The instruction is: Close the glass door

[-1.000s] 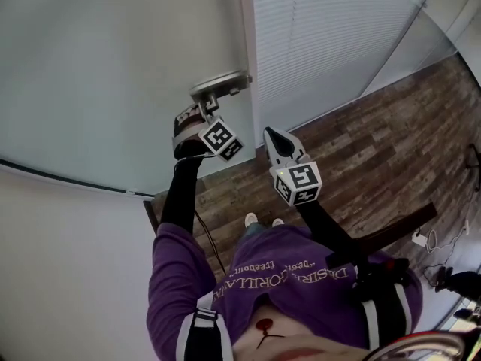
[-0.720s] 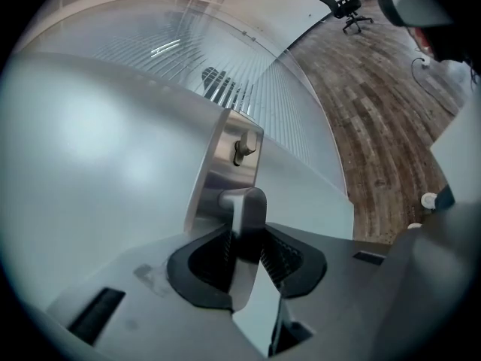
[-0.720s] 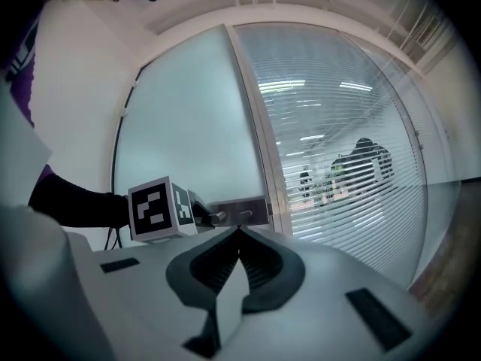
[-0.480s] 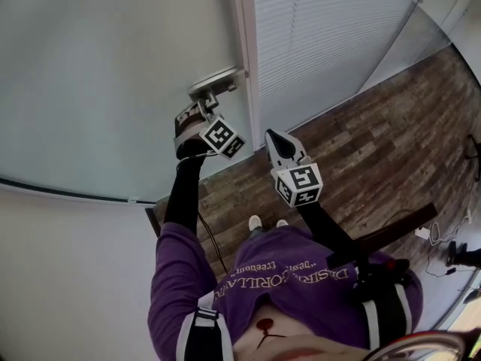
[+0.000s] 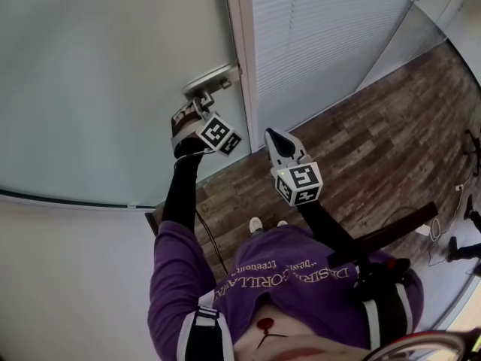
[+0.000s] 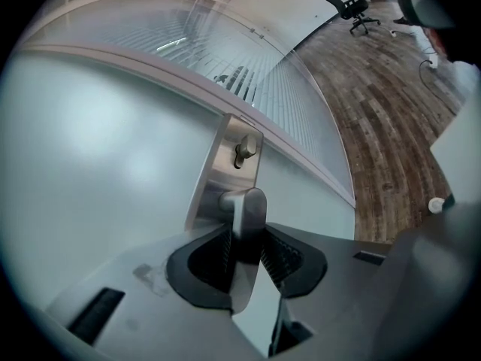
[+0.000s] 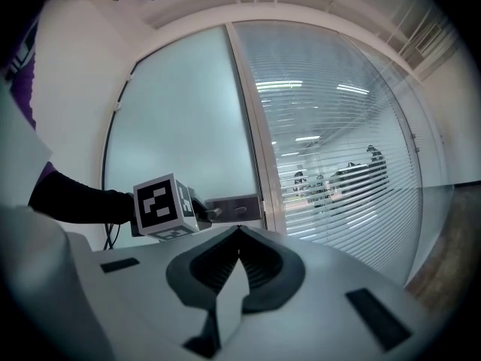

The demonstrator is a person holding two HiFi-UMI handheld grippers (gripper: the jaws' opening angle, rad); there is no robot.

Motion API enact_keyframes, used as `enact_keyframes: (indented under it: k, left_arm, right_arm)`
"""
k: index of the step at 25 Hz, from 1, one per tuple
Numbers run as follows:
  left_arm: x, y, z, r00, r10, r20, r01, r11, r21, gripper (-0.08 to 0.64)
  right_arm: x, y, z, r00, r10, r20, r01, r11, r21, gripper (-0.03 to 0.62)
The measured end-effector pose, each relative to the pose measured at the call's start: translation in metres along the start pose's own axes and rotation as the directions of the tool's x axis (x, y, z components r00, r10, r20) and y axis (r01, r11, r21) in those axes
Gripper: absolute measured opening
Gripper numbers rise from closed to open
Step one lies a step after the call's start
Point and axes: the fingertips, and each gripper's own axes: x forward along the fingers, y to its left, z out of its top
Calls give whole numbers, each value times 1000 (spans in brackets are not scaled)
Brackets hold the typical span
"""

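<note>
Moved: the frosted glass door [image 5: 113,74] and its brushed-metal lever handle [image 5: 213,79] sit slightly further left in the head view than a second ago. My left gripper [image 5: 197,105] went with them. My right gripper [image 5: 269,133] hardly shifted.
Left jaws: clamped on the lever, with the ribbed black pads [image 6: 282,254] pressed to its flat sides. The gap is narrow and the lever fills it.
Right jaws: tips together, empty. They are held off the door, just beside the left gripper.
Handle: smooth satin steel, a rounded bar on a rectangular backplate [image 6: 225,156], with a small thumb-turn [image 6: 243,150] above the lever. It sits at the door's edge, beside the white frame post [image 5: 242,43].
Door: matte, milky, unpatterned.
Around: a glass partition with horizontal slat blinds [image 5: 323,36] is right of the post. Below is a dark wood-plank floor [image 5: 376,141], and a black office chair [image 6: 350,6] stands far off.
In the way: my left marker cube [image 7: 159,205] covers part of the handle in the right gripper view.
</note>
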Motion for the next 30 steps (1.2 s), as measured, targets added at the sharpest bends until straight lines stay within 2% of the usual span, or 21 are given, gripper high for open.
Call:
enact_keyframes:
  k: [7,16,26,30]
  left_arm:
    - [4,6,0,1000,8,8,-8,1000,-30,97]
    - [7,13,3,999,-34,32,38,991,-128,139]
    - [20,13,-1,999,-43,32,47,987,-155,153]
    - [13,16,-1,999,-28,42,34,989,-144,153]
  right_arm:
    - [5,1,1,1000,-1,2,1,1000,4,-9]
    - [14,0,4,1000,-1,-5,1,1000,7,-9]
    - [12,0,-11,1000,-6,-22,7,1000,7,-9]
    - [8,3,-7,1000,-6,-20,6,1000,7,-9]
